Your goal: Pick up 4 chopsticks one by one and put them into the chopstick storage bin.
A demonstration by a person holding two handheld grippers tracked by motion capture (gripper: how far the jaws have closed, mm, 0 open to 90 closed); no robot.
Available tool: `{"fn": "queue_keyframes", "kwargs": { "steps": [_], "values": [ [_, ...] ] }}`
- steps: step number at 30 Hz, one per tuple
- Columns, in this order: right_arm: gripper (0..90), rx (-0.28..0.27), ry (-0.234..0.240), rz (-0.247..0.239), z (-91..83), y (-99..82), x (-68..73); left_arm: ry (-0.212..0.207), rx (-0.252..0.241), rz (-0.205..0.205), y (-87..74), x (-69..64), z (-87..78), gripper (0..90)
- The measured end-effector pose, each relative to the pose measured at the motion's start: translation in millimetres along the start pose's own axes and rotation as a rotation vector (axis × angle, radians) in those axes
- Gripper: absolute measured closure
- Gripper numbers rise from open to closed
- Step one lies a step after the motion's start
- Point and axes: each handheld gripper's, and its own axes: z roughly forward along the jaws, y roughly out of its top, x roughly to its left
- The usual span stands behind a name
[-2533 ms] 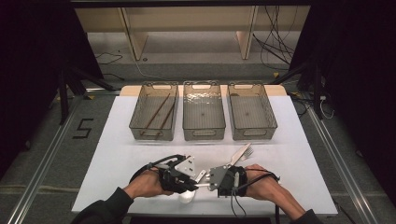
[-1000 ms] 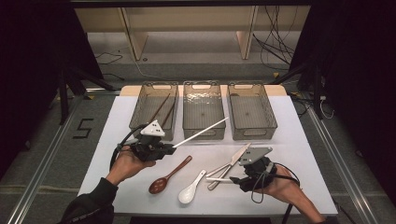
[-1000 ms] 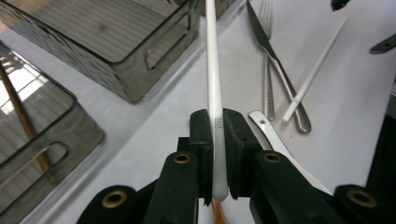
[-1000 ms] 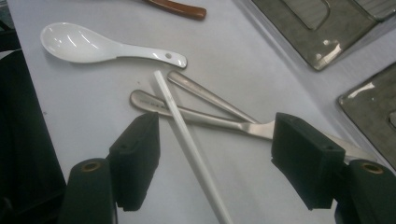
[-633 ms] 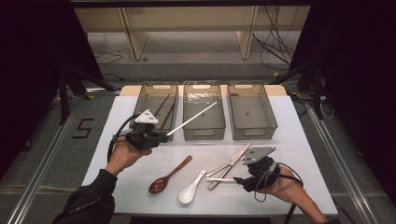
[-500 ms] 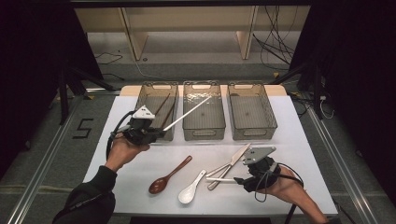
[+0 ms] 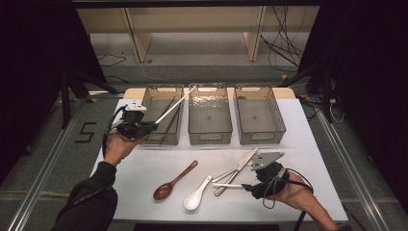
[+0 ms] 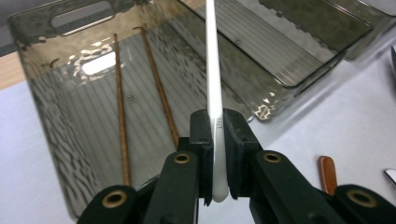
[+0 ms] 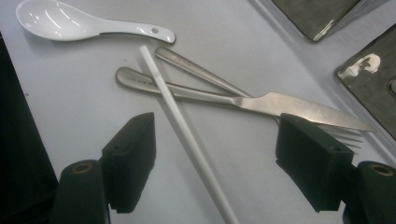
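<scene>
Over the left bin (image 7: 162, 115), at about 10 o'clock on the surface (image 7: 144, 178), left gripper (image 7: 153, 126) clamps the butt of a white chopstick (image 7: 175, 102); in the left gripper view the jaws pinch it tight (image 8: 213, 116). Stick's long axis runs up toward 1 o'clock, tip over the far rim of that bin, roughly parallel to two brown chopsticks (image 8: 120, 107) already lying inside. Likely next: drop the tip and release along the bin's length. Right gripper (image 7: 246, 186) sits low at 5 o'clock, jaws spread wide, nothing pinched. A second white chopstick (image 9: 184, 135) lies between its jaws, pointing away from them, crossing a knife (image 9: 243, 100) and fork (image 9: 205, 77). Right hand is the nearer for that one. White spoon (image 7: 196, 195) and brown spoon (image 7: 173, 182) lie apart at 6 o'clock.
</scene>
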Motion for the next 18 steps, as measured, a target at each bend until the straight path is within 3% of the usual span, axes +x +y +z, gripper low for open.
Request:
{"fn": "queue_keyframes", "kwargs": {
  "steps": [12, 18],
  "values": [
    [29.9, 0.001, 0.003, -0.008, 0.0, 0.6, -0.3, 0.064, 0.037, -0.073, -0.6, 24.5, 14.4, 82.8],
    [29.9, 0.003, 0.002, -0.008, 0.0, 0.4, -0.7, 0.102, 0.064, -0.097, -0.9, 29.9, 22.0, 82.8]
  ]
}}
